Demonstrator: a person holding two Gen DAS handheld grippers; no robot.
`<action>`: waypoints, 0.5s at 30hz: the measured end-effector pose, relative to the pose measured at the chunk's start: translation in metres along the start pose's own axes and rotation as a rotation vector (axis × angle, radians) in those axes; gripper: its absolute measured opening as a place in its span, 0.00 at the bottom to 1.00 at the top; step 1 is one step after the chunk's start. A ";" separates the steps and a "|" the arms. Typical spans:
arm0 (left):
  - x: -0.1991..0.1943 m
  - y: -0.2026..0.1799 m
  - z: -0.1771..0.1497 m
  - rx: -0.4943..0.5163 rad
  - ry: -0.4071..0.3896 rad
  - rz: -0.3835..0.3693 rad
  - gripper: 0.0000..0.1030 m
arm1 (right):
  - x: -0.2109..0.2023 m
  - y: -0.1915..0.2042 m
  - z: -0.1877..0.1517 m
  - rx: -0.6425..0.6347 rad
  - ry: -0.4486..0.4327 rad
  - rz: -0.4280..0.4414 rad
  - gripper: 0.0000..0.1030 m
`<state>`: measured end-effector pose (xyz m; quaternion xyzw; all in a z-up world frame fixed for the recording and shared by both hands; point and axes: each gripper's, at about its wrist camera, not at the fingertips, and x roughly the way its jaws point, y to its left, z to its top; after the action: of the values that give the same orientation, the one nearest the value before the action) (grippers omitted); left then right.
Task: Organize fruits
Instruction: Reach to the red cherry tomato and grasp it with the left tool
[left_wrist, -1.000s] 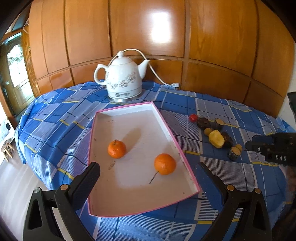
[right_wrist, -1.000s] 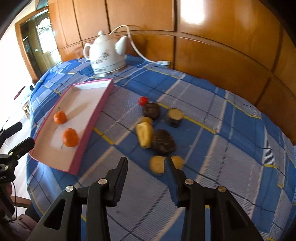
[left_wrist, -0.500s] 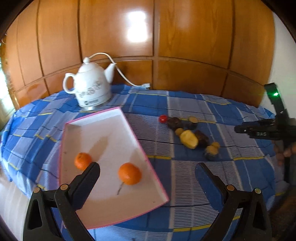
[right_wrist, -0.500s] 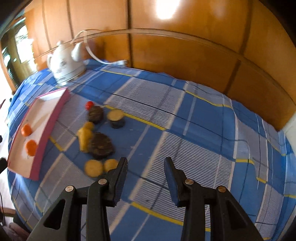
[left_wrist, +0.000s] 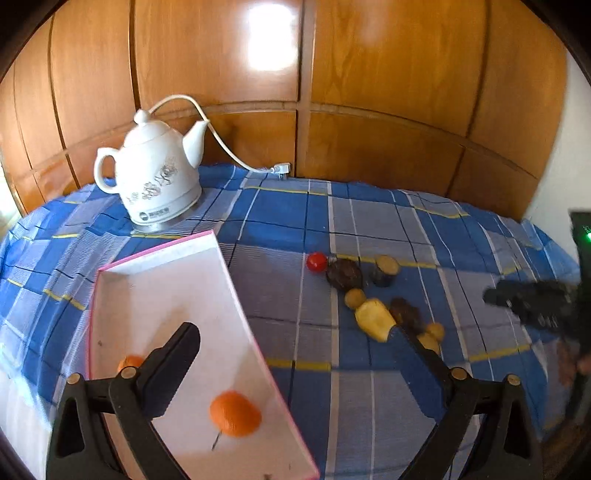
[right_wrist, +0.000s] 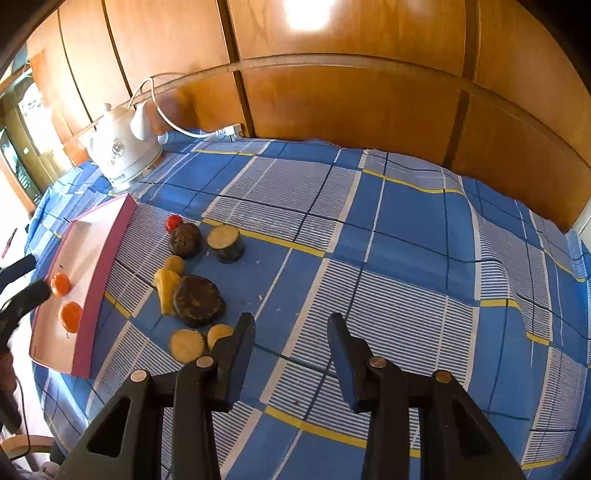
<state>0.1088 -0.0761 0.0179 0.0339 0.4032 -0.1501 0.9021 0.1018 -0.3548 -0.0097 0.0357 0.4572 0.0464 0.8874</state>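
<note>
Fruits lay in a loose cluster (right_wrist: 192, 284) at left of centre in the right wrist view, on a blue checked tablecloth (right_wrist: 406, 229) — dark pieces, yellow ones, one small red fruit (right_wrist: 173, 222). White kettle (left_wrist: 155, 181): upper left. Pink-rimmed tray (left_wrist: 162, 280): lower left, holding two oranges, one (left_wrist: 235, 413) near its lower edge. Left gripper (left_wrist: 299, 354): wide, jaws closing, nothing between them. Right gripper (right_wrist: 291, 332): narrow gap, empty — over bare cloth beside the cluster.
</note>
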 end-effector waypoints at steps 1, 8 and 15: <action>0.008 0.002 0.006 -0.020 0.025 -0.020 0.82 | 0.000 0.000 0.001 0.002 0.000 0.003 0.40; 0.065 0.011 0.045 -0.157 0.145 -0.124 0.53 | -0.002 -0.001 0.005 0.014 -0.014 0.018 0.40; 0.127 0.010 0.069 -0.238 0.250 -0.141 0.49 | 0.000 -0.003 0.007 0.026 -0.001 0.031 0.40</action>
<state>0.2415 -0.1102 -0.0300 -0.0832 0.5283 -0.1587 0.8299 0.1078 -0.3575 -0.0060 0.0543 0.4568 0.0543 0.8862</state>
